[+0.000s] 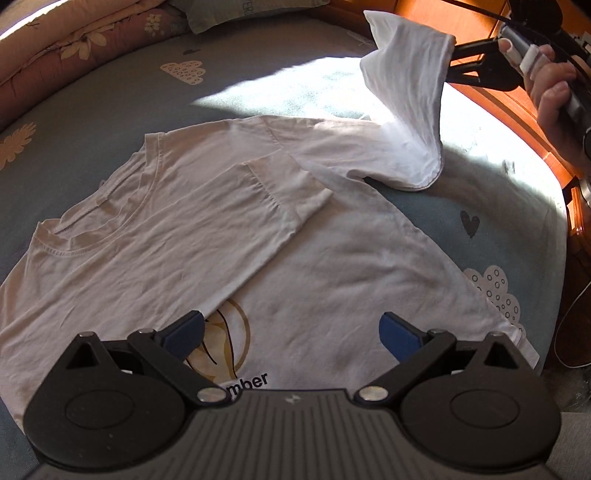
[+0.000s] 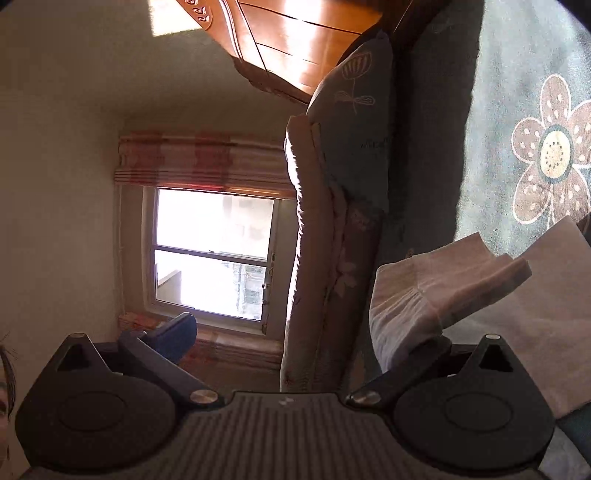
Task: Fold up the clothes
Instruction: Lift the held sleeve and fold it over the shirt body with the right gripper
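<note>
Your left gripper (image 1: pixel 291 334) hangs wide open over the lower chest of the white T-shirt (image 1: pixel 207 236), its blue-padded fingers (image 1: pixel 184 332) spread apart and closed on nothing. The shirt is thin, finely creased cotton, lying flat on the grey-blue bedsheet (image 1: pixel 258 70), which is printed with dotted clouds and small hearts. One short sleeve is already folded across the chest, its hem forming a straight diagonal edge. A round gold-outlined print with black lettering shows between your fingers.

Your right gripper (image 1: pixel 458 61) lifts the other sleeve (image 1: pixel 410 85) off the bed; the cloth drapes from it in a soft, sunlit cone. In the right wrist view the sleeve's hemmed edge (image 2: pixel 436 295) is draped over one finger while the other blue finger (image 2: pixel 177 336) stands well apart, so the jaws are spread wide rather than pinched. Your hand (image 1: pixel 550 99) holds the handle beside glossy orange wood (image 1: pixel 476 18).
</note>
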`<state>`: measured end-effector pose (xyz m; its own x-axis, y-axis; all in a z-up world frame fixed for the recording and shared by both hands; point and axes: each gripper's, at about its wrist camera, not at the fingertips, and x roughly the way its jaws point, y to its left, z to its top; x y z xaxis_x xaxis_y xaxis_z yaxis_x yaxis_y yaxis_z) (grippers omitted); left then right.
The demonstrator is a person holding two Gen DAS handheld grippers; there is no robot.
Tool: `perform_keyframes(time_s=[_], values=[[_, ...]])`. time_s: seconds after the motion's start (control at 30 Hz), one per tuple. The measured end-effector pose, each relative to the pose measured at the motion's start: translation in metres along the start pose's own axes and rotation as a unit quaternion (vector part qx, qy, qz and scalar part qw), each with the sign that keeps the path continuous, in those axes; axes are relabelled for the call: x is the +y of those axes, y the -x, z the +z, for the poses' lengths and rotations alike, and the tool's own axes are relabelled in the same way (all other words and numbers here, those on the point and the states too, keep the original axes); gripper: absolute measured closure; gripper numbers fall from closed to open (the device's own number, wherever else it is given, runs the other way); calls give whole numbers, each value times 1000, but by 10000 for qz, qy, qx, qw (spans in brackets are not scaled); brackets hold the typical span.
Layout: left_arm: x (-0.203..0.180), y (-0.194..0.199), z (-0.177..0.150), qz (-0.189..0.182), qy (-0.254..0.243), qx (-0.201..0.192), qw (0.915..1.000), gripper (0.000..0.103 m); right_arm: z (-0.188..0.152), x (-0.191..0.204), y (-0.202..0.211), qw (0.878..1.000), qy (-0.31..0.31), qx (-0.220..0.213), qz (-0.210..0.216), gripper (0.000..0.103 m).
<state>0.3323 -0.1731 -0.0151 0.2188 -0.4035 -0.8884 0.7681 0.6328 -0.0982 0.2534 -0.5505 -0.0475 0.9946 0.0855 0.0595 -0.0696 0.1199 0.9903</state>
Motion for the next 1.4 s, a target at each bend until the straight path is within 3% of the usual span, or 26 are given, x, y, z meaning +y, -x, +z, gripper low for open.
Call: perform_keyframes(time_s=[0.37,0.63,0.77,1.4], values=[[39,18,-40,6,234,157,9996,3,-53,20,-54,9983,77,555,183,0],[51,20,-68,112,-213,481,9986,3,-100,23,-89,9934,170,1121,177,0],[59,23,-78,67,-172,551,9983,3,-122,23,-101,9904,210,1360,138,0],[75,28,-108,-94,-4,726,9973,3,-215,24,-149,9666,304,2542,112,0]])
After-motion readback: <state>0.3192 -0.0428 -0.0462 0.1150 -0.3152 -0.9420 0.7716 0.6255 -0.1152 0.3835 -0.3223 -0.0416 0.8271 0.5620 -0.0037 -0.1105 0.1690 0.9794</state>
